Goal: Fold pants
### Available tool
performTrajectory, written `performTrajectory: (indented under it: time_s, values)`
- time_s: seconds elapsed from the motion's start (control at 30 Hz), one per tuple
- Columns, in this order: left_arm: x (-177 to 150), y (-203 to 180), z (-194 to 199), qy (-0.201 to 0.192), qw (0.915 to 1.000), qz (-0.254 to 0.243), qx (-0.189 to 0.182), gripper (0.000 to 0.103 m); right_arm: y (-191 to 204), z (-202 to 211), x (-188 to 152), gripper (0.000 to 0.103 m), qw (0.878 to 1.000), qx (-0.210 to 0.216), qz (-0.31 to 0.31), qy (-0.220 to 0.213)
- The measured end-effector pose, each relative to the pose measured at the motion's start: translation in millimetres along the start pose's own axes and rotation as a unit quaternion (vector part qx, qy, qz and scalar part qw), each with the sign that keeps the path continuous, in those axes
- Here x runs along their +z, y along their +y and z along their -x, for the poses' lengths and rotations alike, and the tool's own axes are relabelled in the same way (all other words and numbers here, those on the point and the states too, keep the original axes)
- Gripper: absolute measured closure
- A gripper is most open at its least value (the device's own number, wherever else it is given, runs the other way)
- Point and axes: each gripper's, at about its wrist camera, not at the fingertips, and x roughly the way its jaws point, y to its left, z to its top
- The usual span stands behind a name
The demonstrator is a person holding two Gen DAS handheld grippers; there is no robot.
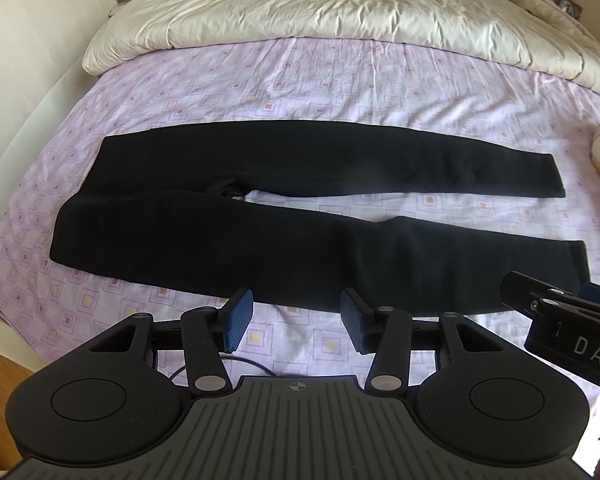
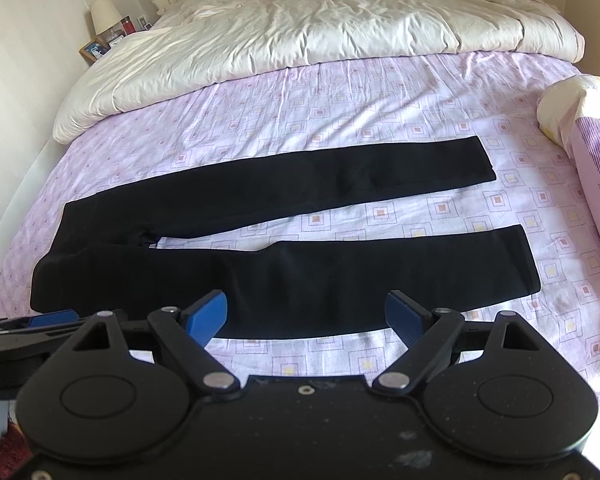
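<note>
The pants [image 1: 300, 216] lie flat across the bed [image 1: 340, 80], legs splayed rightward. Both grippers (left [image 1: 296, 322], right [image 2: 306, 316]) hover apart, empty, near the near leg; pinching sheet too would spoil the fold.

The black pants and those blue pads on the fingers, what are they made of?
The pants look like soft matte knit, perhaps fleece: no sheen, limp and flat. The blue pads look like ribbed rubber or plastic; which, I cannot tell.
</note>
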Motion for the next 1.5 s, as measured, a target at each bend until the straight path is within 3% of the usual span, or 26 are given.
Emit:
performTrajectory:
  time_s: [0.57, 0.97, 1.13, 1.3, 1.37, 1.5]
  values:
    - [-0.2, 47.6, -39.1, 0.084, 0.9956, 0.036, 0.02, 0.056, 19.9, -53.5, -14.9, 0.012, 0.995, -0.002, -0.028, 0.098]
    - [50.9, 81.3, -88.3, 0.08, 0.9965, 0.012, -0.02, 0.057, 32.0, -90.9, 21.1, 0.013, 0.991, -0.059, -0.056, 0.104]
    - [83.2, 96.1, -114.2, 0.071, 0.9973, 0.006, -0.019, 0.057, 33.3, -116.6, 48.6, 0.014, 0.988, -0.086, -0.07, 0.104]
    - [116.0, 113.3, -139.8, 0.067, 0.9975, 0.003, -0.019, 0.059, 29.8, -145.3, 81.6, 0.03, 0.985, -0.106, -0.093, 0.101]
    - [128.8, 119.6, -150.4, 0.065, 0.9977, 0.003, -0.019, 0.065, 26.3, -157.1, 95.0, 0.045, 0.982, -0.115, -0.106, 0.102]
    - [150.5, 126.6, -166.1, 0.054, 0.9985, 0.007, -0.004, 0.069, 11.7, -181.2, 125.3, 0.049, 0.978, -0.121, -0.139, 0.096]
